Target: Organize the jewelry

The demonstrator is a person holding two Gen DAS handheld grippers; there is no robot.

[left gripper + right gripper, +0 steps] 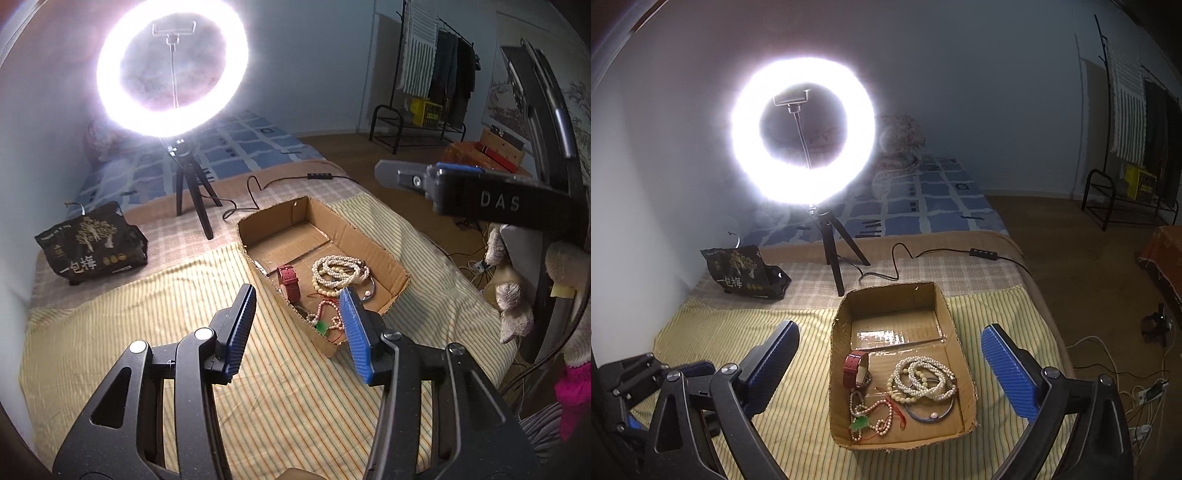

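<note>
In the left wrist view the left gripper (297,325) fills the lower middle of the frame, its two blue ribbed fingers (240,328) parted about halfway with nothing between them and touching nothing; they hang above the yellow striped cloth (147,314) and the near corner of the cardboard box (395,284). The right gripper (890,369) in the right wrist view has its fingers (1008,373) spread very wide, one in the lower left and one in the lower right of the frame, empty and clear of everything, with the box showing between them on the bed below. The same gripper appears from the side at the right edge of the left wrist view, raised above the bed. The jewelry lies inside the open box at its near end: a red-strapped watch (855,369) at the left, a pile of pearl bracelets (925,378) at the right, a blue bangle (931,411) just below the pearls, and a bead string with a green pendant (860,424) and red cord in the near left corner. The far half of the box is bare cardboard. Behind the box, in the upper left of both views, a lit ring light (803,131) stands on a small black tripod (838,251), and a black snack bag (746,273) lies to its left against the wall.
</note>
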